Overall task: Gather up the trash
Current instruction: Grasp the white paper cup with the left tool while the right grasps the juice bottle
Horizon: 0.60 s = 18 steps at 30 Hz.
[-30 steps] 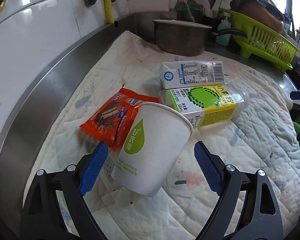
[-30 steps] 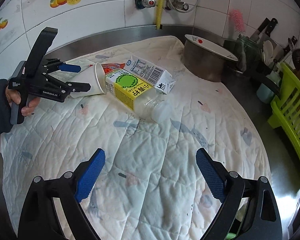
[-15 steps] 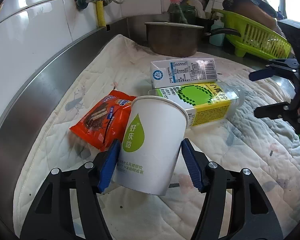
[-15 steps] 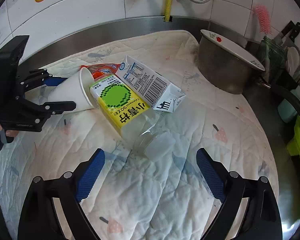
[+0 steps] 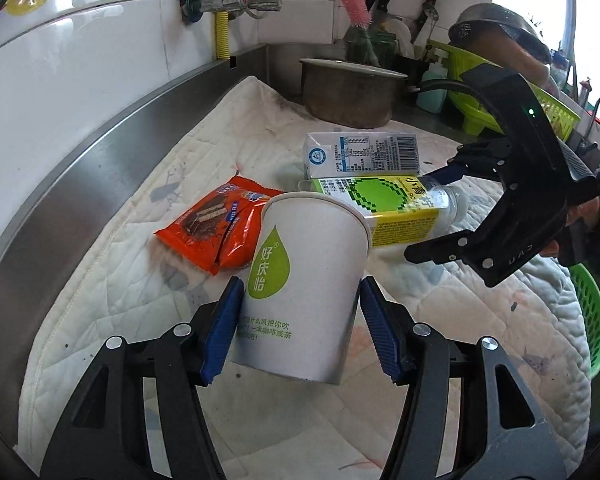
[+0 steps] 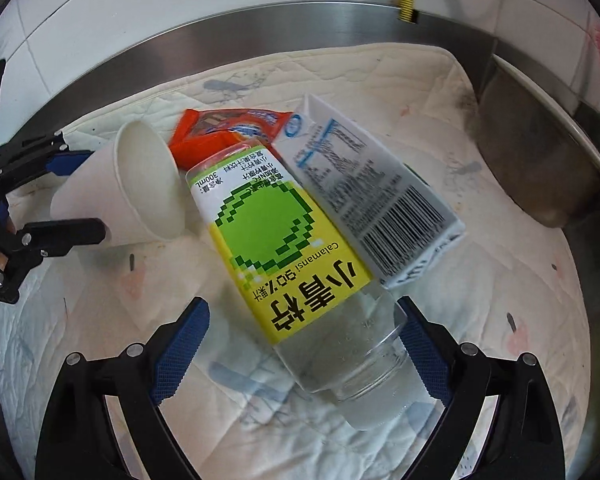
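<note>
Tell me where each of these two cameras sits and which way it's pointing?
Left wrist view: sits on the left gripper, looking along its fingers, shut on the paper cup; the right gripper and its gloved hand show.
Right wrist view: sits on the right gripper, looking down, jaws open around the bottle; the left gripper shows.
Shared: cup, bottle, orange wrapper, carton.

The paper cup (image 5: 306,288) hides the near corner of the orange snack wrapper (image 5: 216,227) and one end of the juice bottle (image 5: 396,210). In the right wrist view, that bottle covers most of the wrapper, and the steel pot (image 6: 548,152) is cut off by the picture's edge and blurred.
</note>
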### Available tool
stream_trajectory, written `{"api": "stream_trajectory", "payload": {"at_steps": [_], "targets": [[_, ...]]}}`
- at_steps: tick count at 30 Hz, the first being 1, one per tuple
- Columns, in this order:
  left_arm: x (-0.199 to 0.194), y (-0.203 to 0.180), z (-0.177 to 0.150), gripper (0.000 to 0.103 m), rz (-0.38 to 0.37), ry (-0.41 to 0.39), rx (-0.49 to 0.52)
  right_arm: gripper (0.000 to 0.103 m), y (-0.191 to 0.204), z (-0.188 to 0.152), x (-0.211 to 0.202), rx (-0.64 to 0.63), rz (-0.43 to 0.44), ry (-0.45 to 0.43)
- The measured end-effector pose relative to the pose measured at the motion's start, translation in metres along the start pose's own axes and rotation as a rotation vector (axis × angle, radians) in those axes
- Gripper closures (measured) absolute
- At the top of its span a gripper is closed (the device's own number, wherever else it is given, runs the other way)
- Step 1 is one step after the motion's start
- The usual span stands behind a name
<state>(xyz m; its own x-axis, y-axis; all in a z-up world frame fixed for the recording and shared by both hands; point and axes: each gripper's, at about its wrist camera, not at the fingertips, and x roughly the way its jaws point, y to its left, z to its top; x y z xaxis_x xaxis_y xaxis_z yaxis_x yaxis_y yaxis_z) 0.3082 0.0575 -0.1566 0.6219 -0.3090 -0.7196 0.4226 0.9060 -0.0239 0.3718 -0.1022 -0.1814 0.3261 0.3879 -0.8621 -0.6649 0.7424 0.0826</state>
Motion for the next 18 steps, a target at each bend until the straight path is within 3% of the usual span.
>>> {"api": "stream_trajectory", "payload": {"at_steps": [5,18], "targets": [[-0.008,0.008,-0.005,0.044,-0.004,0.005,-0.021,0.013,0.015,0.003,-0.005,-0.038,0.076,0.001],[-0.020,0.023,-0.016,0.044,0.008,0.023,-0.054,0.013,0.035,0.028,0.016,-0.089,0.029,-0.008]]}}
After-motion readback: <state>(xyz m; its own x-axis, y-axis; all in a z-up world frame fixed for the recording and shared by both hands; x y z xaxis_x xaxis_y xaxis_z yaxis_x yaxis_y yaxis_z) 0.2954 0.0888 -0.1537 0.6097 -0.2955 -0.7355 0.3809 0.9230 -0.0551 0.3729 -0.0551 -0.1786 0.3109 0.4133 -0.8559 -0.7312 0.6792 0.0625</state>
